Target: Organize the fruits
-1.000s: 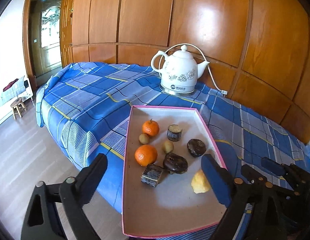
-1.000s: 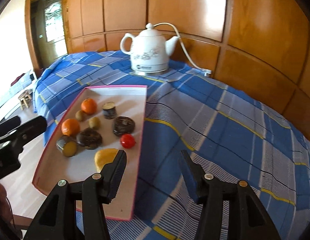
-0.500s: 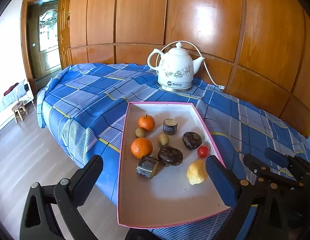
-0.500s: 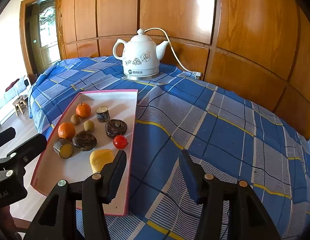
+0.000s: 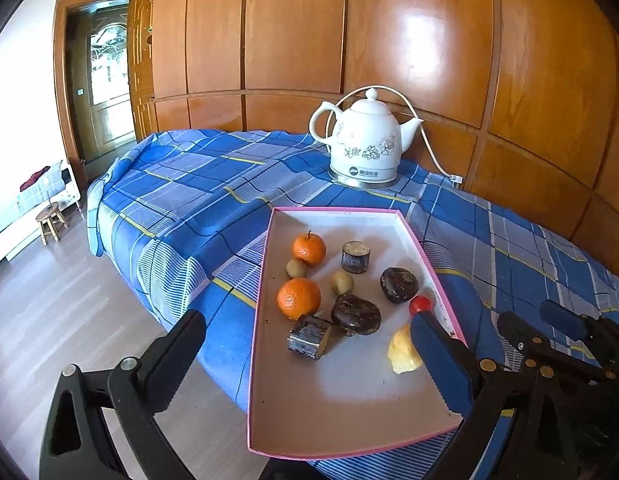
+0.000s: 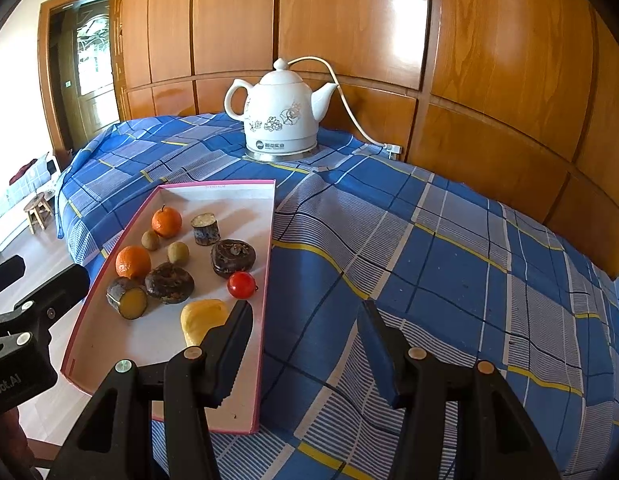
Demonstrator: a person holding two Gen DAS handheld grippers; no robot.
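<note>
At the worktop's front-left corner, fruits lie loose in the overhanging tray (image 5: 351, 432); left hand-held gripper (image 5: 309, 356) wide, right hand-held gripper (image 6: 305, 336) half-open, both empty; a downward nudge could tip it.

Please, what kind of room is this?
Probably a room in a home: a table under a blue plaid cloth, a white electric kettle, wooden wall panels and a door.
</note>
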